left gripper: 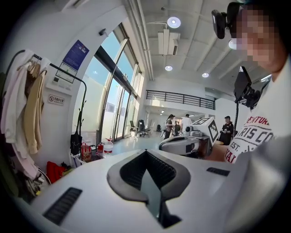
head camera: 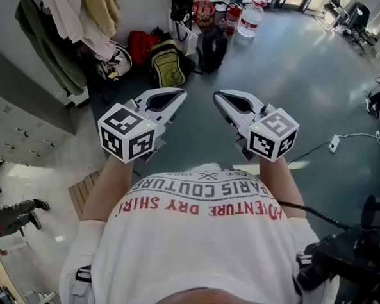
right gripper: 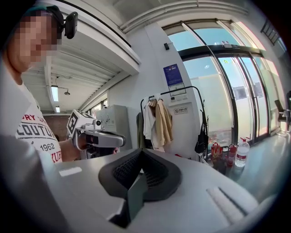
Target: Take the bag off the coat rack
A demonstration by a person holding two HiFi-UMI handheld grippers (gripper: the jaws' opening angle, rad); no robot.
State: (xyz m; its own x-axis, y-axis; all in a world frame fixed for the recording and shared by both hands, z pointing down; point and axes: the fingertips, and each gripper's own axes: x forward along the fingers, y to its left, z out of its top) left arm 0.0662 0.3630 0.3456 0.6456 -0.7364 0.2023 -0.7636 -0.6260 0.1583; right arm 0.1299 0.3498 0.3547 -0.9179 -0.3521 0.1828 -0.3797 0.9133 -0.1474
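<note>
A black bag hangs on a thin black coat rack at the far wall, well beyond both grippers. It also shows as the black bag in the left gripper view and the black bag in the right gripper view. My left gripper and right gripper are held side by side in front of the person's chest, pointing toward the rack. Both are shut with nothing between the jaws. From the left gripper I see the right one beside it, and the right gripper sees the left.
A clothes rail with hanging garments stands at the left. On the floor below lie a red bag, a green backpack and a black backpack. A water bottle and fire extinguishers stand near the rack. People stand far down the hall.
</note>
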